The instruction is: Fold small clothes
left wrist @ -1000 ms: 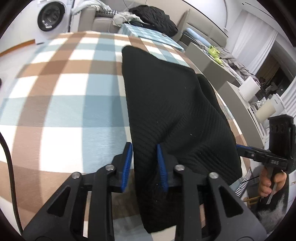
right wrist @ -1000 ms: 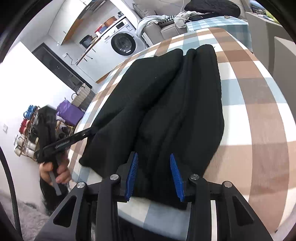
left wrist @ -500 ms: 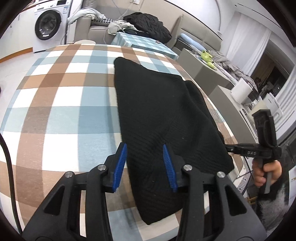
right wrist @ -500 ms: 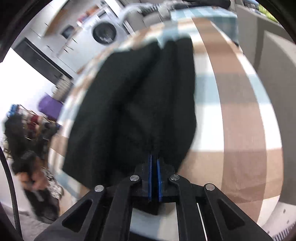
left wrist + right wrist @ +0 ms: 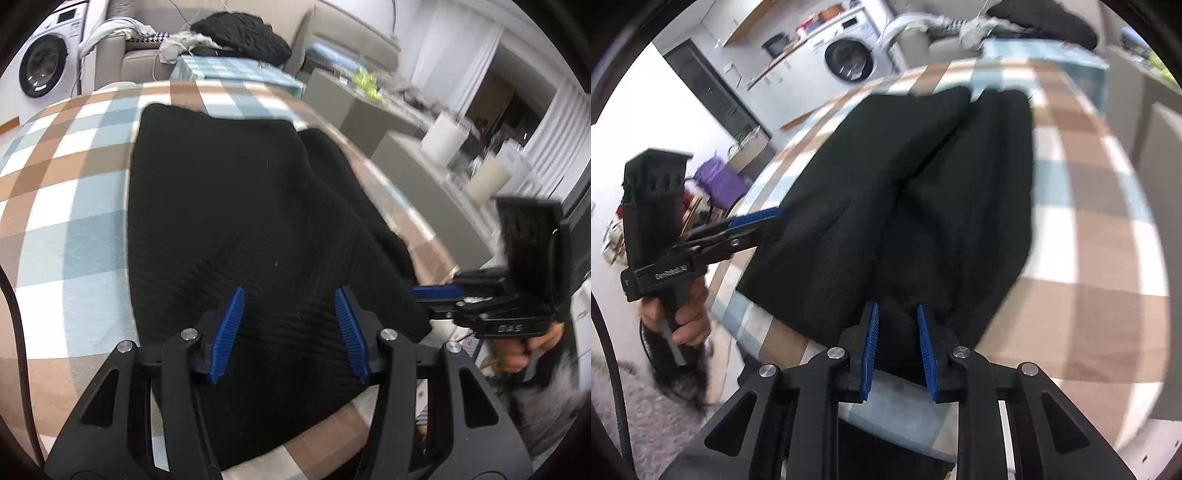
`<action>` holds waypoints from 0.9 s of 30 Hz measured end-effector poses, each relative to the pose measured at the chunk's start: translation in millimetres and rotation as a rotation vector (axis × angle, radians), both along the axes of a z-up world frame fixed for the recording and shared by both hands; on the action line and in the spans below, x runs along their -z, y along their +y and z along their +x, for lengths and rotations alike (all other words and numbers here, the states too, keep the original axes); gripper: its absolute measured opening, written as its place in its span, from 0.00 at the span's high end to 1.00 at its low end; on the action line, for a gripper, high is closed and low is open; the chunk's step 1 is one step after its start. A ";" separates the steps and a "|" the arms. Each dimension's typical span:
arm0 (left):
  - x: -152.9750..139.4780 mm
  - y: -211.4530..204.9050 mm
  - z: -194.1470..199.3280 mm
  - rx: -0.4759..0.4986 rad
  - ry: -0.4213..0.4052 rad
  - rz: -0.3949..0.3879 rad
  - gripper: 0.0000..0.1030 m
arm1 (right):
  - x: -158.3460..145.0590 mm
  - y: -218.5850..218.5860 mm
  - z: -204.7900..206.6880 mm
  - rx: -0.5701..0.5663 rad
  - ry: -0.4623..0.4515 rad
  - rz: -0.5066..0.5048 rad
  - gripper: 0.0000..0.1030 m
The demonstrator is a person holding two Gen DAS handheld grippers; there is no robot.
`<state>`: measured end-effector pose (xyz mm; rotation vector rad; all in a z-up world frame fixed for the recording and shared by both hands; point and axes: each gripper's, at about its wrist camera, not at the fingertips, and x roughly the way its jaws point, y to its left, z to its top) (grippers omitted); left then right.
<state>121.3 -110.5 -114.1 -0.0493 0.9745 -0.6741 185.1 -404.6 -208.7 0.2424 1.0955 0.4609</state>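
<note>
Bright even daylight; fisheye-bent edges, dark vignette, motion blur throughout.

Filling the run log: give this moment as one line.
task: fold | black garment flat on checked tablecloth | left gripper open | right gripper open

Bare checked tablecloth (image 5: 70, 206): broad open strip left of the black knit garment (image 5: 229, 206), running near to far; free passage for a gripper.

Second bare strip on the right side of the garment (image 5: 1082, 236), narrower toward the table edge.

Far end: a smaller checked table (image 5: 236, 72) and a sofa heaped with dark clothing (image 5: 243, 37) stand beyond the table.

Right of table: grey cabinets (image 5: 347, 107) stand near.

Near edge: left gripper (image 5: 286, 325) and right gripper (image 5: 897, 341), jaws parted, over the garment's near hem.
</note>
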 end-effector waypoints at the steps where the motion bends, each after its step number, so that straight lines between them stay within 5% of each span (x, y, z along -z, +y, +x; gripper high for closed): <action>1: 5.9 -2.7 0.8 -0.005 0.013 0.021 0.53 | 2.9 2.5 0.6 -0.024 0.008 0.007 0.77; 4: 17.9 -3.5 2.6 -0.009 0.034 0.031 0.52 | 1.7 4.9 -0.8 -0.072 0.009 0.028 0.76; 7: 20.3 -6.9 1.5 0.027 0.025 0.031 0.41 | 2.7 4.8 2.8 -0.090 0.017 0.029 0.76; 10: 22.5 -11.6 2.5 0.044 0.005 0.052 0.37 | -2.6 12.0 -1.7 -0.096 -0.025 -0.021 0.94; 14: 23.4 -9.3 6.0 0.037 0.012 0.039 0.36 | -19.5 -2.4 -27.6 -0.003 -0.100 -0.011 0.97; 18: 22.7 -3.1 9.5 0.036 0.023 0.024 0.36 | 8.6 -13.0 -41.3 0.118 -0.013 0.054 0.98; 22: 19.9 0.0 8.7 0.035 0.032 0.028 0.36 | 0.6 -15.4 -47.3 0.114 -0.028 0.063 0.97; 27: 6.6 8.5 4.3 0.014 0.011 0.001 0.36 | -33.5 -20.9 -27.5 0.139 -0.146 0.058 0.76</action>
